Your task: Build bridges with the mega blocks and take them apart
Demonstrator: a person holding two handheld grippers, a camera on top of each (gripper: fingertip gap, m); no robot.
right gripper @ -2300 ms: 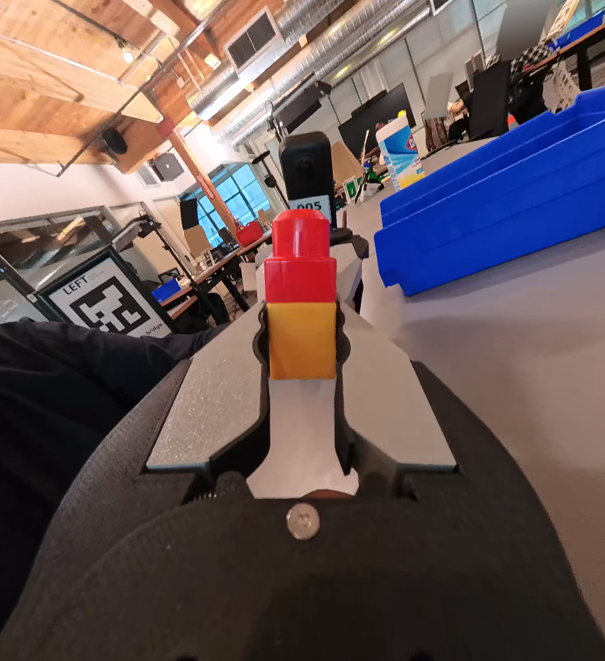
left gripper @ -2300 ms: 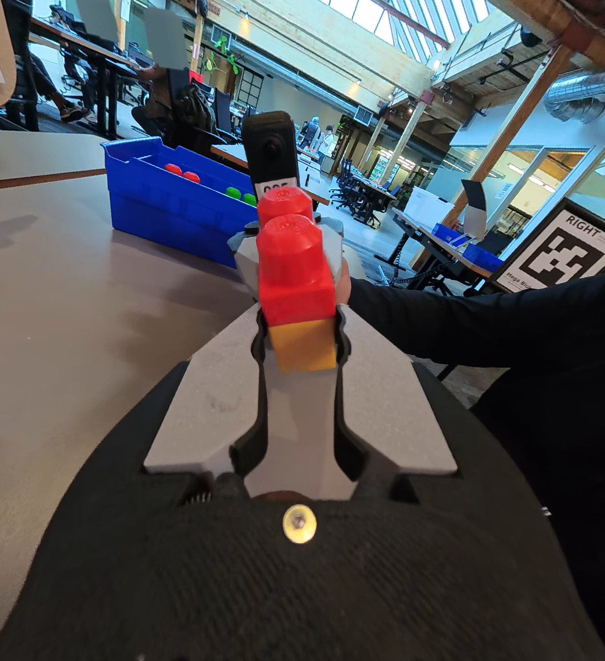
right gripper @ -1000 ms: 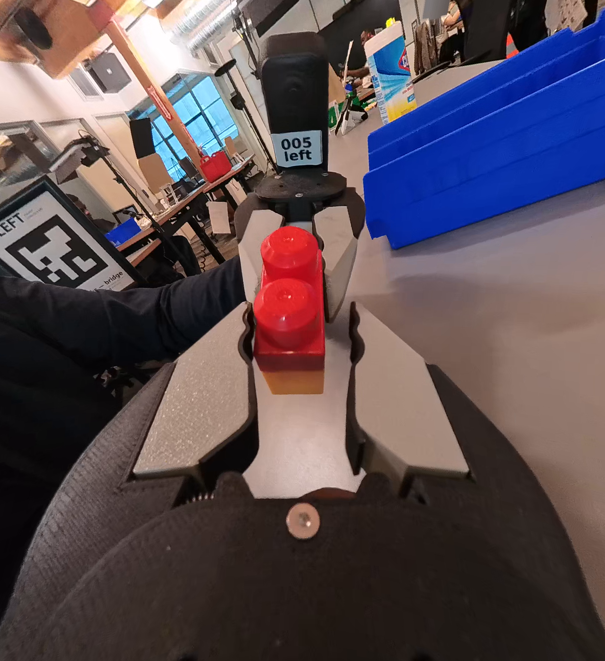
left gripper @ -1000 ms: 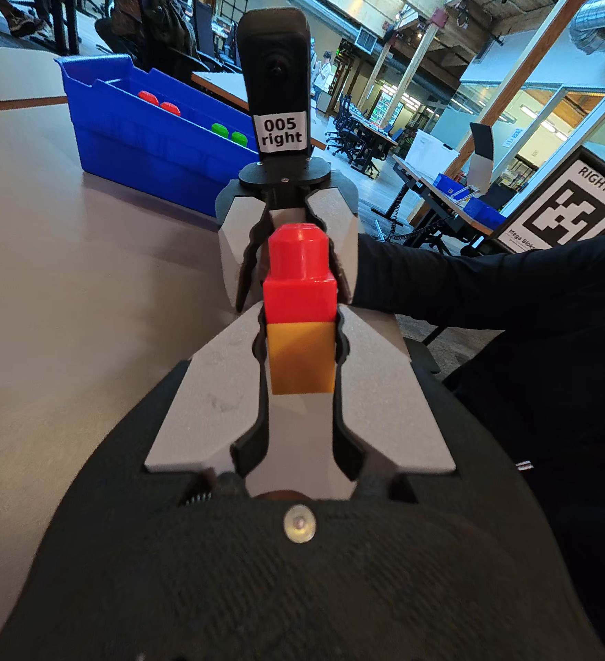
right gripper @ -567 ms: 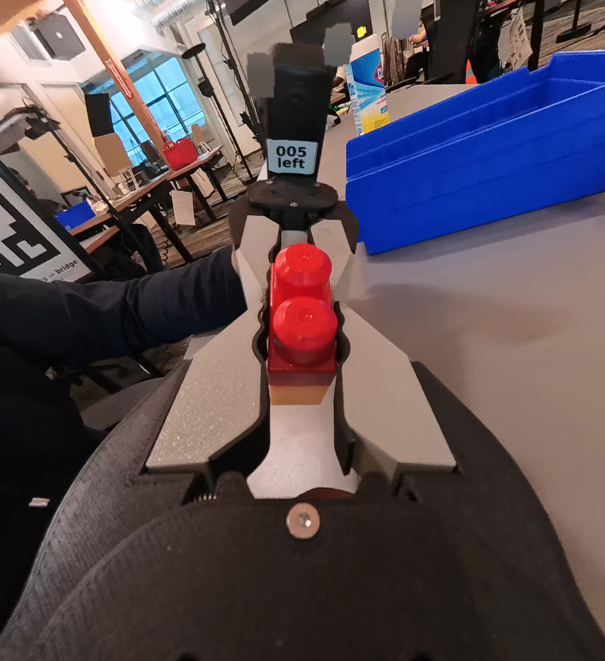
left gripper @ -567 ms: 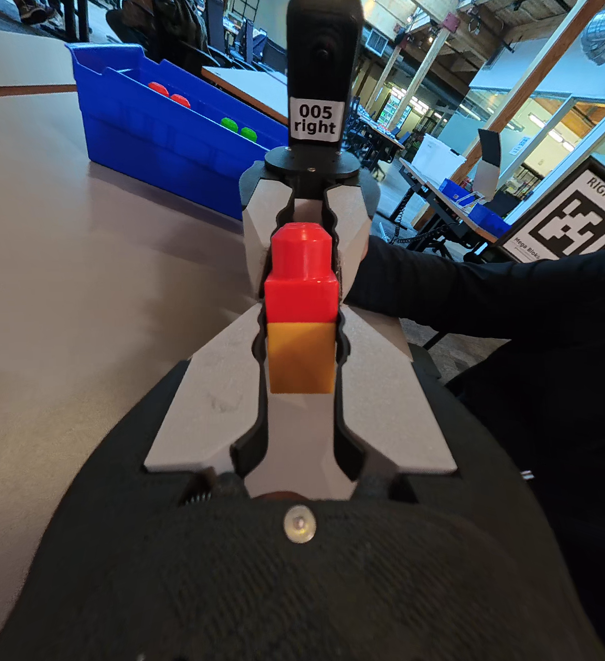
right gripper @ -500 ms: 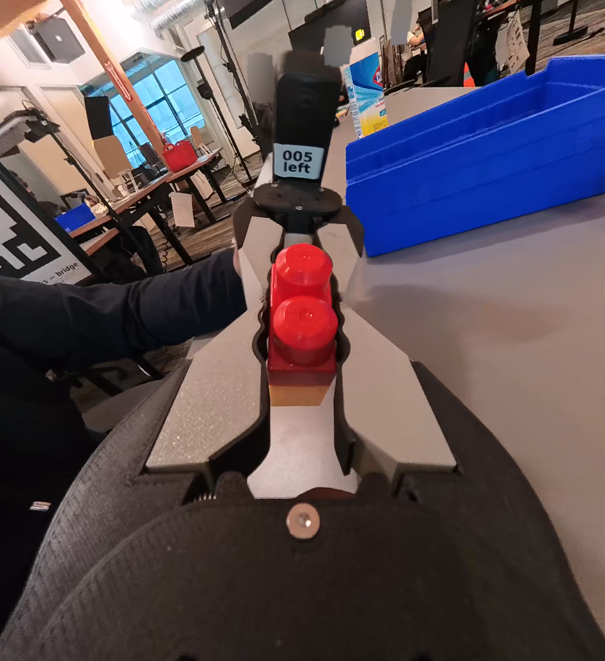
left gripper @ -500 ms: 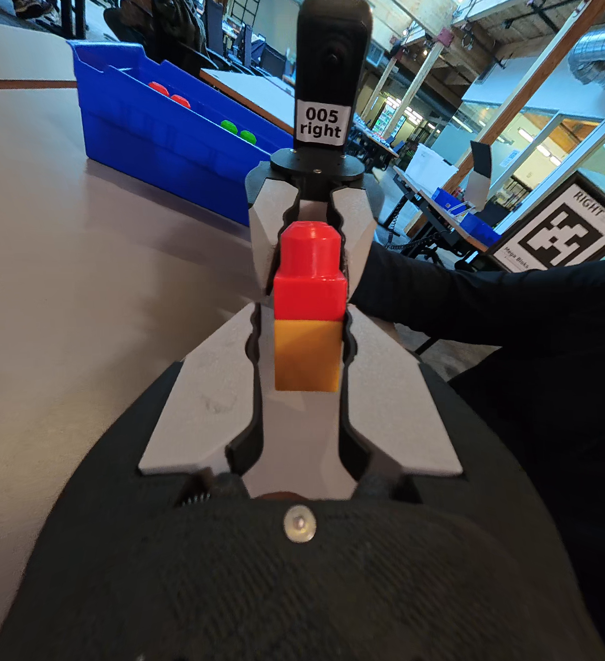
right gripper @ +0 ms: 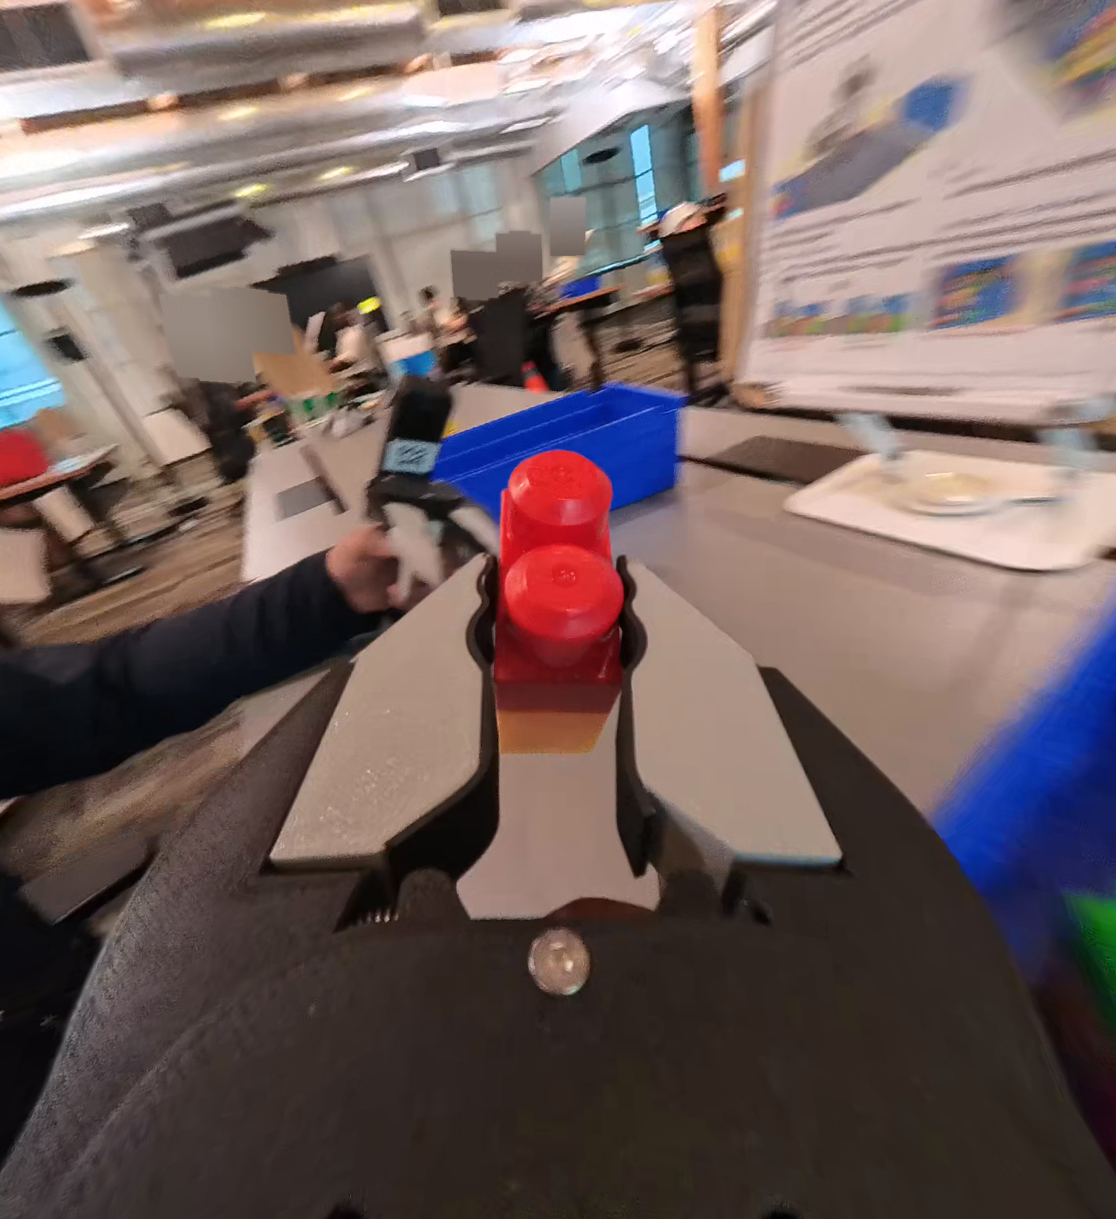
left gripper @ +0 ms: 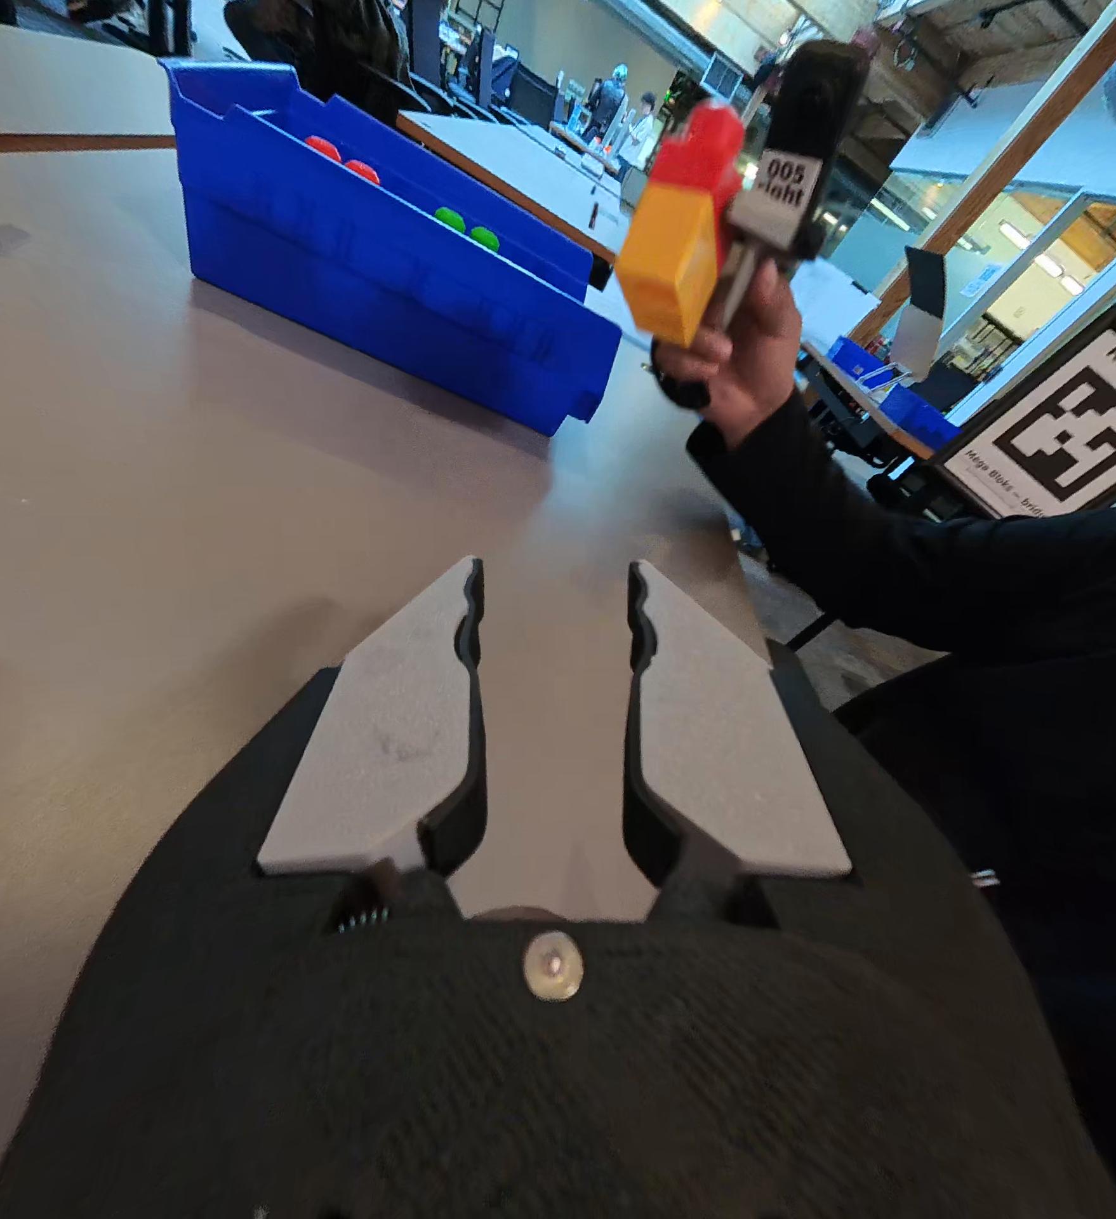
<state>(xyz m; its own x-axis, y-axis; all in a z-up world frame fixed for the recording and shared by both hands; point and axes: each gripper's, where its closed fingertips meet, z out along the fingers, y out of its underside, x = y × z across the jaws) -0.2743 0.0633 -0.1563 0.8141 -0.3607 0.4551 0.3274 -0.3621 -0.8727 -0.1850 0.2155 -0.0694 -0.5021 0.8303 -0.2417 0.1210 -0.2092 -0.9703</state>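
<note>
The left gripper (left gripper: 554,617) hangs over the table (left gripper: 146,528), jaws spread and empty. The right gripper (right gripper: 555,617) pinches the red block (right gripper: 558,593) stacked on a yellow block (right gripper: 552,729), in the air. The yellow block may drop off — only the red is pinched. Only the left view shows blocks in the blue bin (left gripper: 371,264); only the right shows a white tray (right gripper: 977,508).

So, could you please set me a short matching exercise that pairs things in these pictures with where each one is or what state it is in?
Column one:
1. left tongs
2. right tongs
3. green studs
4. white tray

Column two:
A. inside the blue bin
B. shut on the red block stacked on an orange block
C. on the table, far right
D. open and empty

Pairs: 1-D, 2-B, 3-A, 4-C
</note>
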